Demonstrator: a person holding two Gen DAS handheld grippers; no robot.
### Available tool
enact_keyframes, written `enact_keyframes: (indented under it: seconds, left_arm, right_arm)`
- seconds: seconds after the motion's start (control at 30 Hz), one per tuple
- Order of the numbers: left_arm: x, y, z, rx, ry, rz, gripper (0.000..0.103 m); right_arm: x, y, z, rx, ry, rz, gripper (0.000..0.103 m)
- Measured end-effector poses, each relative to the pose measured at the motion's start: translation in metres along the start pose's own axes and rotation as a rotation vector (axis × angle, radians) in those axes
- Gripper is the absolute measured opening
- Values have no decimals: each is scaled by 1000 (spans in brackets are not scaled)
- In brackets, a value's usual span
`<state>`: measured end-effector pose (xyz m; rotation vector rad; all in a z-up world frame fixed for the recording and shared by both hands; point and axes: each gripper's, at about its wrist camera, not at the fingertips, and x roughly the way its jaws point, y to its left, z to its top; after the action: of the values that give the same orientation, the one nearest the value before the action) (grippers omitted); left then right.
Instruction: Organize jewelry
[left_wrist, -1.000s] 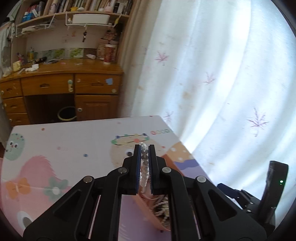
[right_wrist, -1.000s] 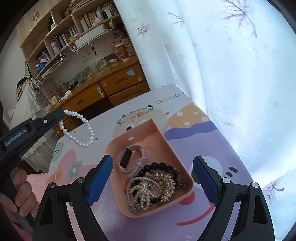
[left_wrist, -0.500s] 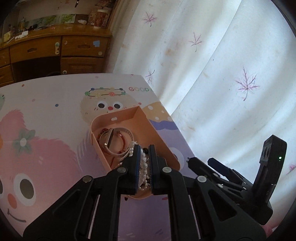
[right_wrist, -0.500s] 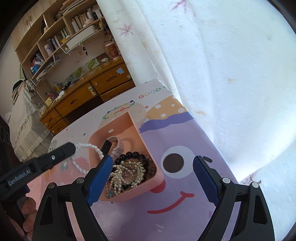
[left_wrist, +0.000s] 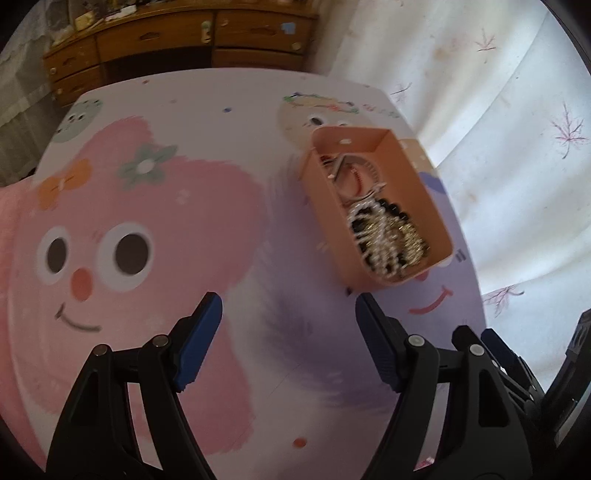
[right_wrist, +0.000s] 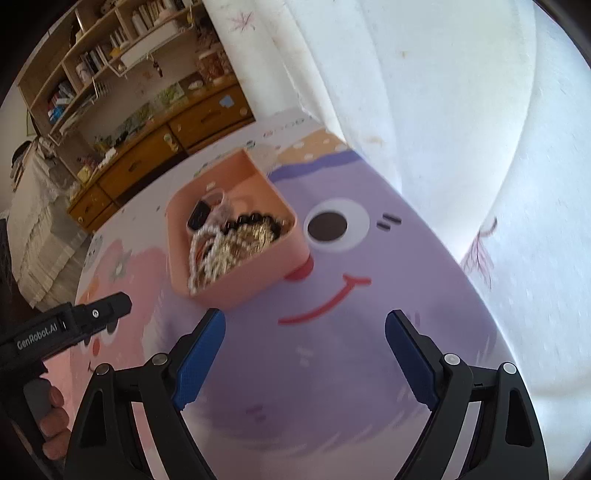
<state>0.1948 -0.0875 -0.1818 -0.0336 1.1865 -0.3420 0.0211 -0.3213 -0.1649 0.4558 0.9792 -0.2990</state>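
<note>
A peach box (left_wrist: 417, 188) (right_wrist: 258, 266) stands on the cartoon play mat (left_wrist: 184, 206). It holds a pile of pearl strands (left_wrist: 380, 240) (right_wrist: 210, 254), black beads (right_wrist: 255, 219) and a watch (right_wrist: 197, 218). My left gripper (left_wrist: 290, 306) is open and empty, above the mat, near and left of the box; it also shows in the right wrist view (right_wrist: 110, 306). My right gripper (right_wrist: 304, 321) is open and empty, just in front of the box.
A white flowered curtain (right_wrist: 424, 110) hangs along the mat's right edge. A wooden desk with drawers (left_wrist: 177, 37) and bookshelves (right_wrist: 110, 48) stand beyond the mat's far edge. A bed (right_wrist: 40, 221) lies at the left.
My left gripper carried the pearl bracelet over the box, opened and let it go into the box, then drew back to the left. The right gripper stayed open.
</note>
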Motion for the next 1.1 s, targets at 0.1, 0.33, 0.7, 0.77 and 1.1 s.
enact_keyframes:
  seconds: [0.1, 0.33, 0.7, 0.77, 1.1]
  left_arm:
    - [-34, 24, -26, -18, 58, 67, 72]
    - [-113, 64, -78, -47, 64, 135, 73]
    - [-227, 13, -68, -44, -183, 162, 103]
    - [-232, -2, -65, -35, -199, 164, 103]
    - [-225, -32, -77, -42, -194, 179, 103]
  right_arm:
    - [-22, 17, -25, -59, 57, 14, 100]
    - [-75, 62, -58, -231, 121, 13, 102]
    - [-176, 107, -1, -327, 36, 233, 103]
    - [-188, 106, 7, -314, 30, 230, 103]
    - [-212, 75, 17, -303, -51, 134, 103]
